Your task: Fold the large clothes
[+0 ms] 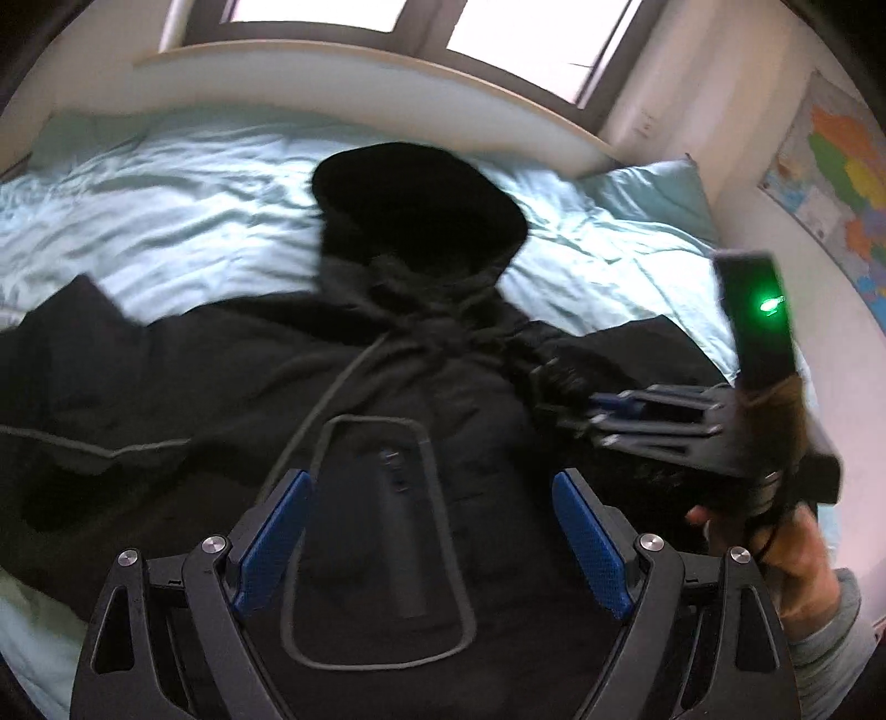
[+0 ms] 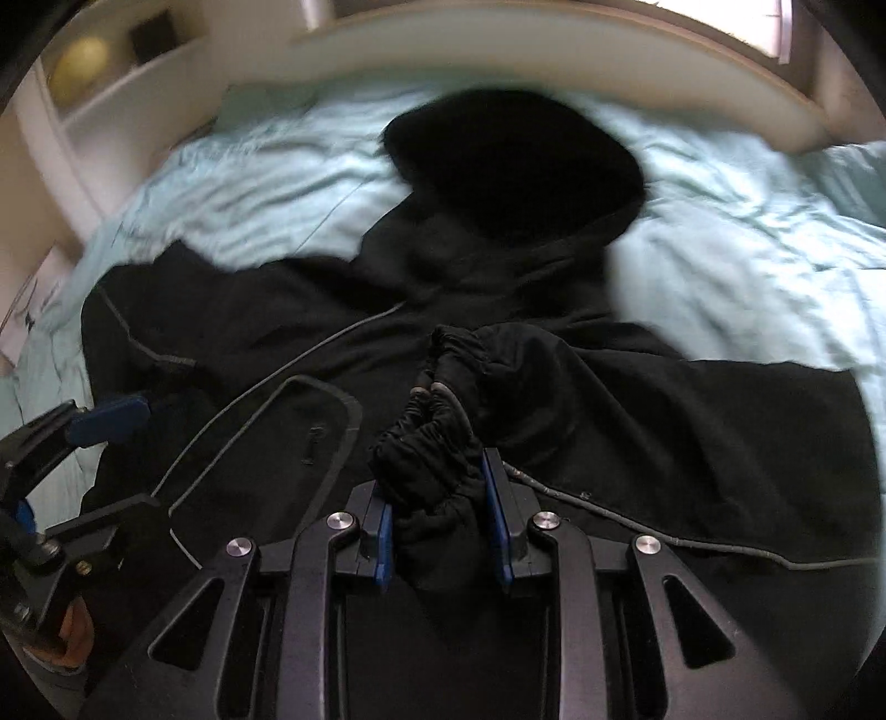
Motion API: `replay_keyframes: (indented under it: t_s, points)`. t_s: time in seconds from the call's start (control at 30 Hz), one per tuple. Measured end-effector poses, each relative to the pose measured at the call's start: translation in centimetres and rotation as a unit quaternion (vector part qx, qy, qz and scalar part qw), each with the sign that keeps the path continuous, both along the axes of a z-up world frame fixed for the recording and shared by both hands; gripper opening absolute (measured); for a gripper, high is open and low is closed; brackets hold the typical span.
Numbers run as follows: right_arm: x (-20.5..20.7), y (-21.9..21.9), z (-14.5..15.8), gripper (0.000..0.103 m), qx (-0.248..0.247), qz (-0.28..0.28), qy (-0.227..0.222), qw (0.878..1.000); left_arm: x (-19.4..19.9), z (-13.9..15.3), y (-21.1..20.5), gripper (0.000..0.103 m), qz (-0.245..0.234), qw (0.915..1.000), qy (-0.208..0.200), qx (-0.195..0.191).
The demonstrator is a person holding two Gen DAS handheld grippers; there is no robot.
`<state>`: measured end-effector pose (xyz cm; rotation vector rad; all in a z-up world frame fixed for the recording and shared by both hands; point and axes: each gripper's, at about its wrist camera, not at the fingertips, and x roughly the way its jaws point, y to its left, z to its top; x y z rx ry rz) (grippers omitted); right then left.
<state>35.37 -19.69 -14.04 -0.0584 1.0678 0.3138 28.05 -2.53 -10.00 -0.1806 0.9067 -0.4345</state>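
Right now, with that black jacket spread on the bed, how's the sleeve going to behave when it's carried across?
Likely floppy: the sleeve cuff bunches between the right gripper pads. The jacket looks padded, so folds may spring back. It probably slides easily on the sheet.

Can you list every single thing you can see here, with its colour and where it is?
jacket: one, black, spread on the bed, hood toward the window
cuff: one, black, gathered, over the jacket's middle
bed: one, pale blue sheet, under the jacket
pillow: one, pale blue, far right corner
window: one, bright, behind the bed
map: one, multicoloured, right wall
left gripper: black, blue pads, open above the jacket
right gripper: black, blue pads, shut on the cuff
hand: one, holding the right gripper
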Motion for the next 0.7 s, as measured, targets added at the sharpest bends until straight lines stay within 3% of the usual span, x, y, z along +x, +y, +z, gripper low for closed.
replay_keyframes:
  t_s: [0.17,0.3,0.43,0.53,0.7]
  points:
    - [1.8,3.5,-4.9,0.032,-0.008,0.014,0.035,0.999,0.8,-2.1,2.2,0.089,0.013,0.9997,0.02,-0.008]
    - [2.2,3.5,-5.6,0.046,0.01,0.016,0.045,0.999,1.4,-3.1,2.5,0.089,0.013,0.9992,0.035,-0.011]
    - [0.8,1.0,-1.6,0.058,0.053,0.005,0.03,0.998,1.4,-3.1,1.8,0.089,0.005,0.9991,0.036,-0.021]
    - [-1.7,-1.9,2.4,0.058,0.071,-0.005,-0.008,0.997,2.1,-3.3,0.6,0.089,-0.013,0.9985,0.045,-0.027]
    - [-5.4,-6.8,5.8,0.059,0.081,-0.045,-0.046,0.995,5.0,-5.7,-2.5,0.089,-0.037,0.9942,0.089,-0.049]
